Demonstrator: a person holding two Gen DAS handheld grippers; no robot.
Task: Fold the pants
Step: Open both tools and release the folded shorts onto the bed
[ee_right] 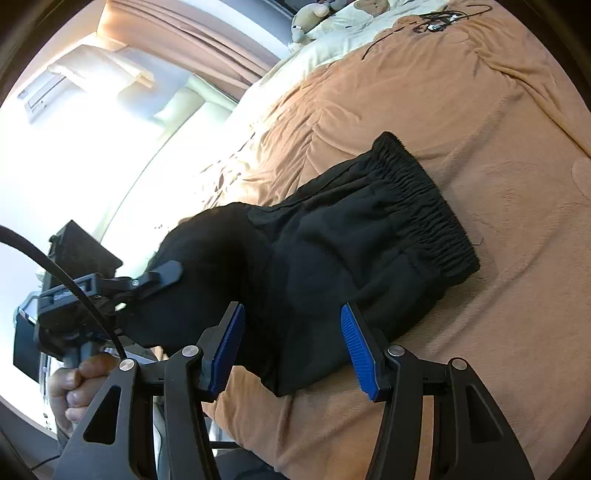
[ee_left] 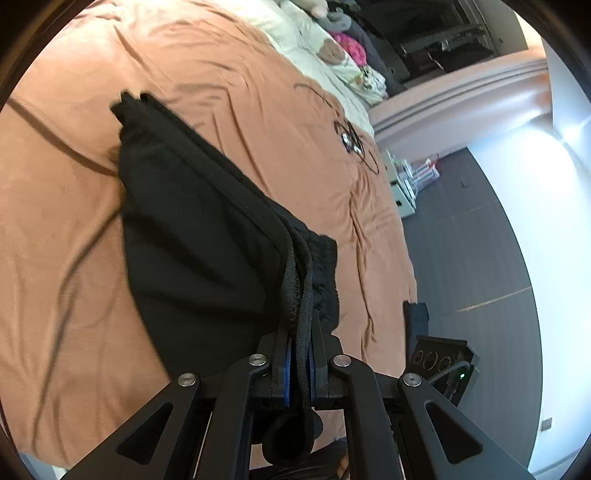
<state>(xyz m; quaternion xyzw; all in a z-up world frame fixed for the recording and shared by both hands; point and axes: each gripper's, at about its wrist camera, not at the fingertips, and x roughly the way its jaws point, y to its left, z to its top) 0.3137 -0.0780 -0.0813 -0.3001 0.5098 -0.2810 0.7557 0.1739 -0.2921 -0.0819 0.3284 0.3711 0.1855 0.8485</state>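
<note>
On the orange blanket-covered bed (ee_left: 74, 240), left gripper (ee_left: 301, 354) jaws pinch the black cotton pants (ee_left: 192, 229); right gripper (ee_right: 291, 343), jaws wide, should pin the fold.

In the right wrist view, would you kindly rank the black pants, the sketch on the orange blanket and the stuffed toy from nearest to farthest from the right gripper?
1. Black pants: directly ahead of the open right gripper, on the orange blanket.
2. Sketch: far end of the blanket, upper right.
3. Stuffed toy: beyond the blanket's edge, top centre, on the cream bedding.
</note>
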